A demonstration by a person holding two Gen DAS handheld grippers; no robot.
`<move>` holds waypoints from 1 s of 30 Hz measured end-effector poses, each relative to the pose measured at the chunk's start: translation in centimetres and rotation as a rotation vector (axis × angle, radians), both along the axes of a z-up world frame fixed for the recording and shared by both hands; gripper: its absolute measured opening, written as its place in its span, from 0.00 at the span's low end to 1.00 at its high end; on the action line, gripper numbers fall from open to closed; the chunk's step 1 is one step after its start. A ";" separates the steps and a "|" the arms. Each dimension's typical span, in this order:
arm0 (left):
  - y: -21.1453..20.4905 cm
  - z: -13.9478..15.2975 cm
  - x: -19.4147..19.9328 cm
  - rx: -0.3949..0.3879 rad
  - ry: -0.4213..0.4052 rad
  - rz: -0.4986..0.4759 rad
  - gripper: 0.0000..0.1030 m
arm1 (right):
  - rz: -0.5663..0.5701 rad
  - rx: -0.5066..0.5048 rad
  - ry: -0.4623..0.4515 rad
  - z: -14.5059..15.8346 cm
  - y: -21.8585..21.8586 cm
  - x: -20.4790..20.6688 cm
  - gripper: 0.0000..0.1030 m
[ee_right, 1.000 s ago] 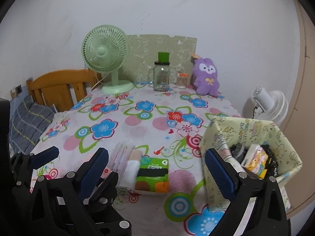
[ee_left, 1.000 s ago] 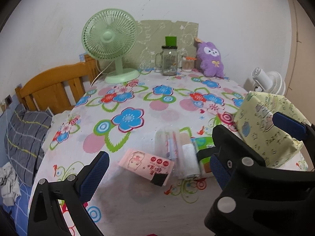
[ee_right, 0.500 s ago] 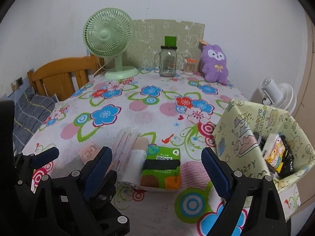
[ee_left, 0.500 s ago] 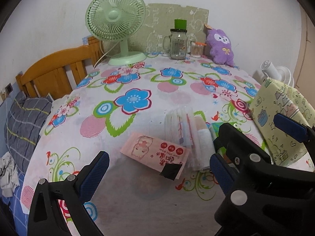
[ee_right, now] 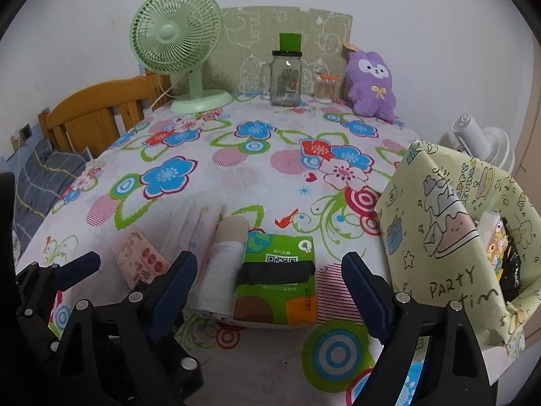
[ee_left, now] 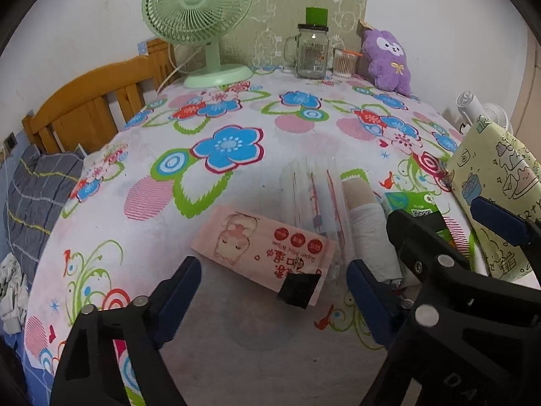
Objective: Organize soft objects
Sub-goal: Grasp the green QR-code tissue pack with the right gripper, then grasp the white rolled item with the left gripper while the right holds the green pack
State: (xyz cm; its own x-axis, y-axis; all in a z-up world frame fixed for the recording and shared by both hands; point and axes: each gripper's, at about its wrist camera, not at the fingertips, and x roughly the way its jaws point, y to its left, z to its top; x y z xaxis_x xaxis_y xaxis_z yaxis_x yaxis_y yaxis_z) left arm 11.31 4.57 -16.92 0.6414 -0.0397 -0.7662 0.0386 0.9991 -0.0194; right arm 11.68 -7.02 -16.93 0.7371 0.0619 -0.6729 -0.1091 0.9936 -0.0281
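Wipes pack point(ee_right: 140, 260) behind left fingers point(ee_right: 78, 266)

Both wrist views, angled down, shared table point(ee_left: 236, 176)

Glossy plastic wipes pack point(ee_left: 267, 247) on matt cloth tablecloth point(ee_left: 236, 108).

At the back of my worktop point(ee_right: 270, 176): green fan point(ee_right: 177, 39) w/ cable, glass jar point(ee_right: 285, 79) beside cotton-swab tub point(ee_right: 324, 89), patterned card point(ee_right: 287, 30) vs wall. Wooden headboard point(ee_right: 101, 111) left; white fan point(ee_right: 480, 138) far right.
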 end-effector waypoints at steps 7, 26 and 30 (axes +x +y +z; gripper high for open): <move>0.6 -0.5 0.3 -0.008 0.026 0.006 0.64 | 0.001 0.004 0.035 -0.8 0.2 0.8 0.82; -0.4 -0.5 0.2 0.011 0.030 0.004 0.64 | -0.015 0.059 0.098 -2.2 -1.1 1.7 0.50; -1.2 -0.4 -0.2 0.010 0.033 -0.010 0.64 | -0.007 0.058 0.099 -2.1 -1.4 1.3 0.48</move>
State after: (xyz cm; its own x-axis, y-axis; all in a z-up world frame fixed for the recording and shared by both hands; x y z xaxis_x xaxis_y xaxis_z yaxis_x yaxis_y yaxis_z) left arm 11.07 3.33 -17.31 0.6155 -0.0383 -0.7872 0.0481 0.9988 -0.0110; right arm 13.02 -8.40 -19.00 0.6679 0.0975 -0.7378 -0.1011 0.9941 0.0399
